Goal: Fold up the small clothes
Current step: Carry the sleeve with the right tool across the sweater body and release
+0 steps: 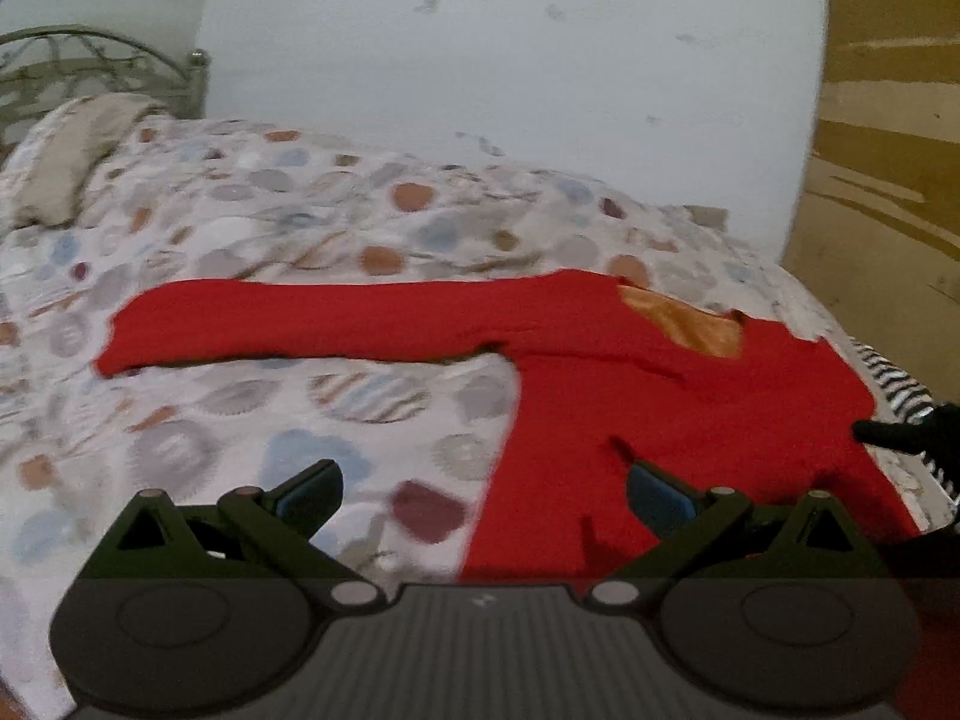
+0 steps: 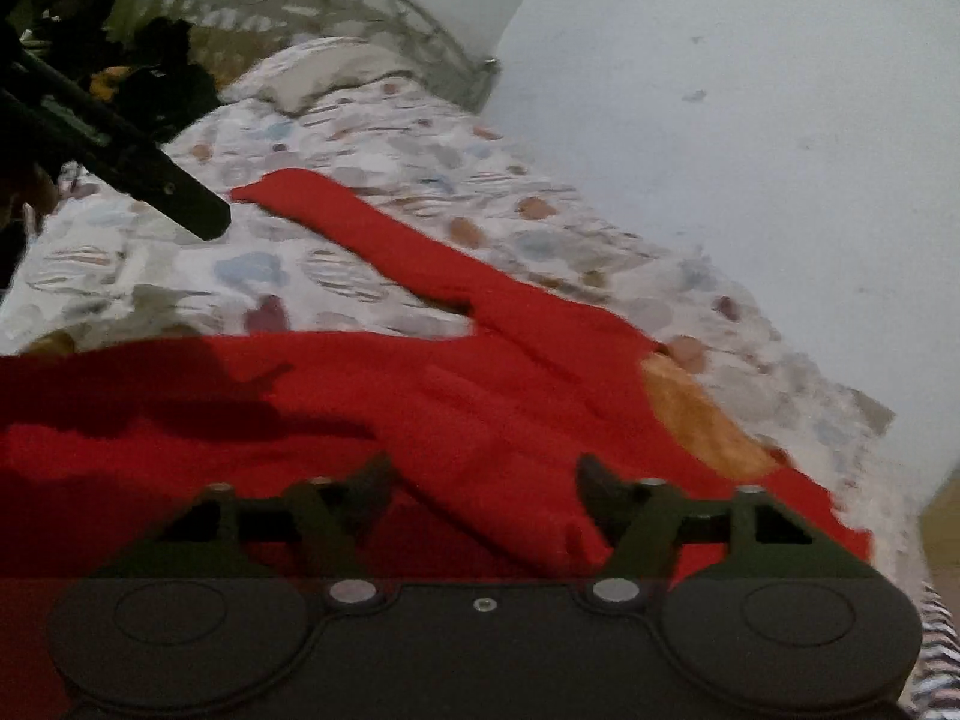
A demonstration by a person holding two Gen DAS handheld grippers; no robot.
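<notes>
A red long-sleeved garment [image 1: 660, 402] lies flat on the bed, its orange inner neck [image 1: 684, 327] toward the wall. One sleeve [image 1: 300, 324] stretches out to the left. My left gripper [image 1: 483, 486] hovers open over the garment's left edge, with one fingertip over the quilt and the other over red fabric. In the right wrist view my right gripper [image 2: 483, 480] stands open just above the red garment [image 2: 336, 384], where a layer of red cloth lies folded across the body. Nothing is pinched in either gripper. The left gripper's dark finger [image 2: 180, 198] shows at upper left.
The bed carries a white quilt [image 1: 270, 420] with coloured blotches. A pillow [image 1: 72, 156] and a metal headboard [image 1: 90, 60] stand at the far left. A white wall [image 1: 510, 72] runs behind the bed. Striped fabric [image 1: 900, 390] hangs at the right edge, above a brownish floor [image 1: 888, 180].
</notes>
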